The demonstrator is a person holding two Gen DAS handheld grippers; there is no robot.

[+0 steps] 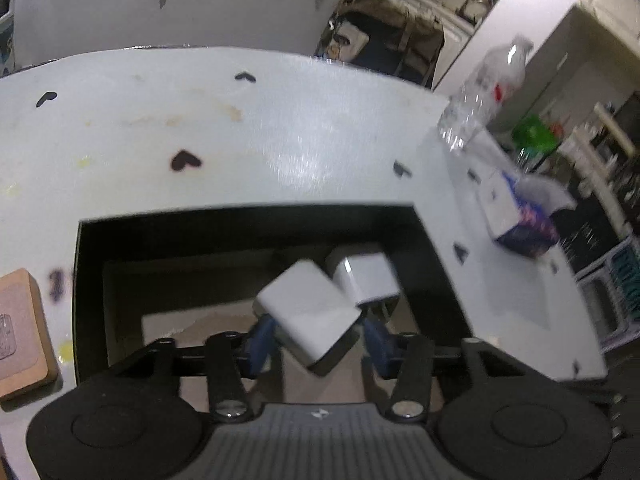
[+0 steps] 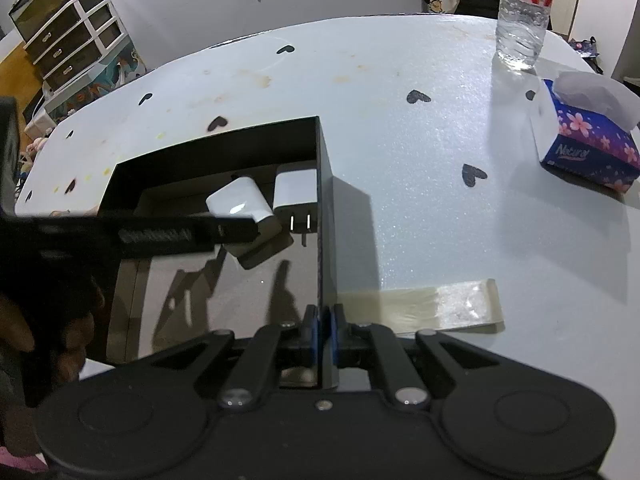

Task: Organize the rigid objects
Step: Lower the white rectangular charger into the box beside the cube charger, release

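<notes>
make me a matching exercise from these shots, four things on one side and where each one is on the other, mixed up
Things:
1. tilted charger
2. pronged charger
3. bottle
4. right gripper

Places:
A. at the table's far edge, beyond the tissue box
B. clamped on the black box's side wall
C. between the left gripper's fingers
D. lying in the box's far corner

Pairs: 1-C, 2-D, 3-A, 4-B

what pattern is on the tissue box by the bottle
Pink blossoms on dark blue-purple, with white side panels: the cardboard tissue box shows best in the right wrist view.
</notes>
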